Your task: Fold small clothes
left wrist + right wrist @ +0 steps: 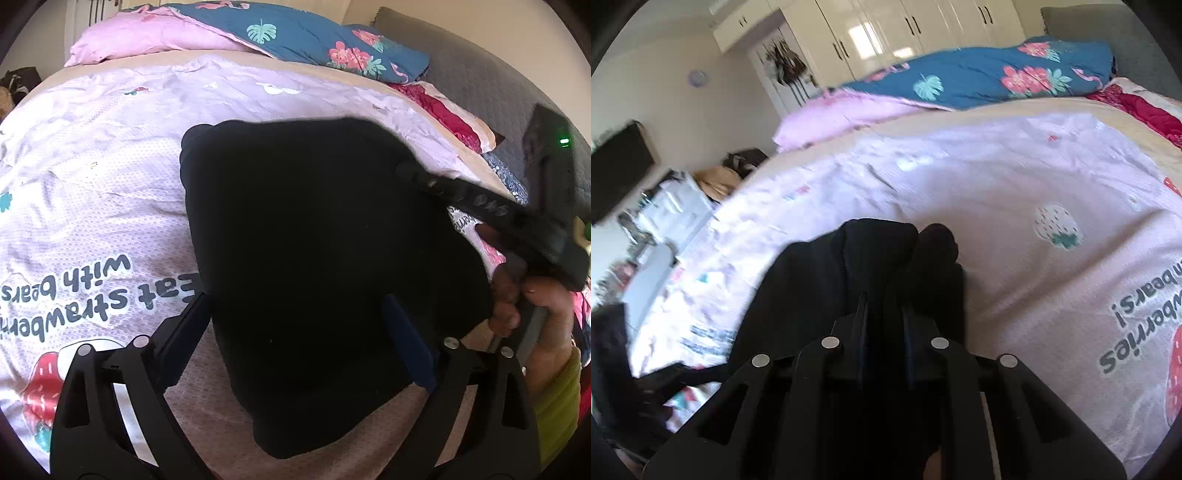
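A black garment (317, 258) is lying spread on the pale pink bedspread (92, 184), the one printed with strawberries and upside-down lettering. The left gripper (299, 325) is hovering over the near part of it with its jaws standing wide apart: one finger is sitting at the cloth's left edge, over the bedspread, and the other is lying over the dark fabric further right, so the garment's near portion is falling between and beneath them. Whether the fingers are touching the cloth cannot be told.

At the garment's right edge the right gripper (417, 173) is reaching in from the side, held in a hand (532, 306) in a yellow-green sleeve. In its own wrist view the right gripper (882, 306) is showing its jaws drawn close together, pinching a bunched fold of the black garment (857, 258), which is humping up just ahead of the fingertips. A blue floral quilt (979, 81) is lying at the far side of the bed.
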A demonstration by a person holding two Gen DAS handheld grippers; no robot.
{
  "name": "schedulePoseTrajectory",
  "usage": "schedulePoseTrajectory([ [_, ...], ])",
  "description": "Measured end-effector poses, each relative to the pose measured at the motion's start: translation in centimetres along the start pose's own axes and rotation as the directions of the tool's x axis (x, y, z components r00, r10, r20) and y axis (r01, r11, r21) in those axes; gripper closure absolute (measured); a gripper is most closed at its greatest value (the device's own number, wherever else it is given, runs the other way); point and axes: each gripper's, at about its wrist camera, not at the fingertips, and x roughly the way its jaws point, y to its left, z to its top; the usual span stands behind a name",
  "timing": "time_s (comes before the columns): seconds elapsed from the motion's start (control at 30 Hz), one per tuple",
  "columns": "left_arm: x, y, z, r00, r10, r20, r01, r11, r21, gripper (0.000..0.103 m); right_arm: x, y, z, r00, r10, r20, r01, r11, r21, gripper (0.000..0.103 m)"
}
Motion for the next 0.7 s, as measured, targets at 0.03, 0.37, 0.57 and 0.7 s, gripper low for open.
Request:
schedulePoseTrajectory([
  [0.03, 0.1, -0.1, 0.0, 1.0, -0.001, -0.002, 0.001, 1.0, 0.003, 0.016, 0.6, -0.4, -0.3, 1.0, -0.022, -0.019, 0.022, 1.0, 0.0, 0.089],
  [0.37, -0.1, -0.3, -0.5, 1.0, 0.007, 0.001, -0.007, 1.0, 0.001, 0.015, 0.5, -1.9, -2.2, 0.993, -0.097, -0.06, 0.099, 0.994, 0.035, 0.056],
  [0.57, -0.8, -0.1, -1.2, 1.0, 0.009, 0.006, -0.009, 1.0, -0.009, 0.015, -2.1, -1.7, -3.2, 0.989, -0.14, -0.054, 0.143, 0.988, 0.054, 0.051],
  [0.7, -1.5, -0.1, -1.4, 1.0, 0.014, 0.017, -0.014, 1.0, -0.006, 0.015, -4.7, -1.5, -3.9, 0.994, -0.107, -0.016, 0.108, 0.991, 0.075, 0.051],
])
